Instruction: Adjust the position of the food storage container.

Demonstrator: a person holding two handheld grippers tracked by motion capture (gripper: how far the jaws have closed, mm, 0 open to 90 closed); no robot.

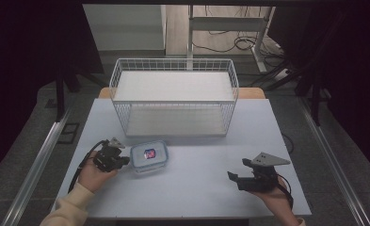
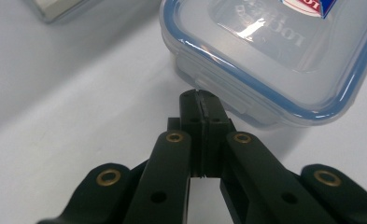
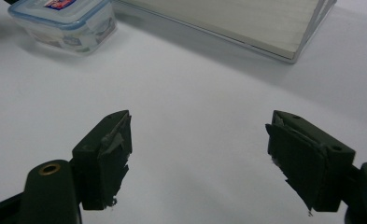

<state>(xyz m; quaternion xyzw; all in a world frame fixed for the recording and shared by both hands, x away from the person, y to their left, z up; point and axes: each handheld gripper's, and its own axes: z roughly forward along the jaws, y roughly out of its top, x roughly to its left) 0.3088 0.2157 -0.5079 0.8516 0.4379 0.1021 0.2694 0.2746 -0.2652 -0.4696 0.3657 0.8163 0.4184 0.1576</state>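
A clear plastic food box (image 1: pixel 148 157) with a blue-rimmed snap lid and a red-and-blue label lies on the white table (image 1: pixel 197 188), just in front of the wire basket. My left gripper (image 1: pixel 124 161) sits at the box's left side. In the left gripper view its jaws are pressed together, and the left gripper (image 2: pixel 201 95) tips nearly touch the side latch flap of the food box (image 2: pixel 274 56). My right gripper (image 1: pixel 231 177) rests low near the table's front right, and in its own view the right gripper (image 3: pixel 200 163) stands open over bare table. The food box (image 3: pixel 64 23) lies far off at upper left.
A white wire basket (image 1: pixel 173 96) with a pale board floor stands across the middle back of the table; its board edge (image 3: pixel 246 23) shows in the right gripper view. Dark floor, metal rails and cables surround the table.
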